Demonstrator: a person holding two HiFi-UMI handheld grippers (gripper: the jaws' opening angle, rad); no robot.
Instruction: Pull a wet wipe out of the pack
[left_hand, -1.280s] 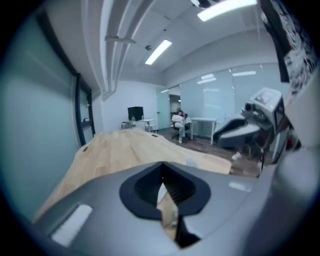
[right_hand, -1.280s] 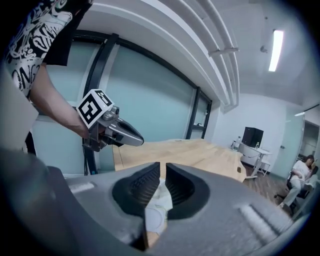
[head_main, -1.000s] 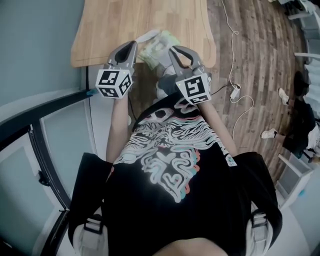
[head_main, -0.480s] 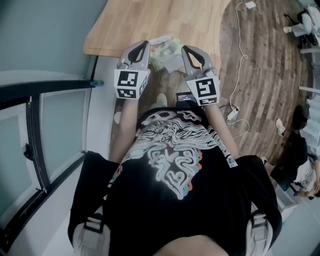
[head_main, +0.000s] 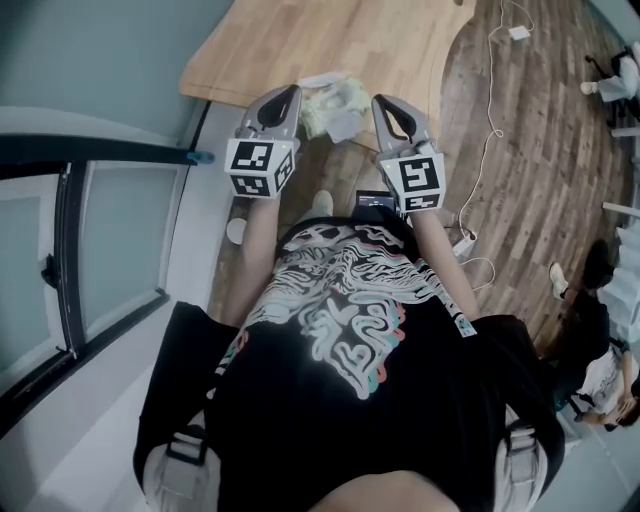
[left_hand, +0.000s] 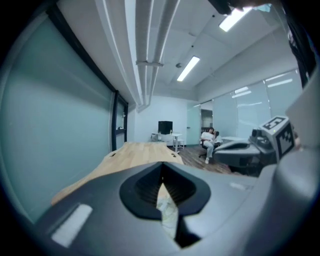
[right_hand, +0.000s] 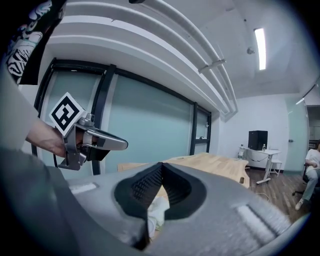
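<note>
Left gripper and right gripper, both clenched empty, flank the pack: three o'clock from left, nine from right.

Worktop was pale wood; pack pale green; wet wipe white; left tool, right tool grey, black-and-white square markers; floor dark planks.

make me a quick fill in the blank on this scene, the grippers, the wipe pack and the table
1. Seen in their own views, the jaws of the left gripper and the right gripper are both ___.
2. In the head view, the wet wipe pack shows ___ the two grippers.
3. The table by the pack has a top of light ___.

Missing words: shut; between; wood
</note>
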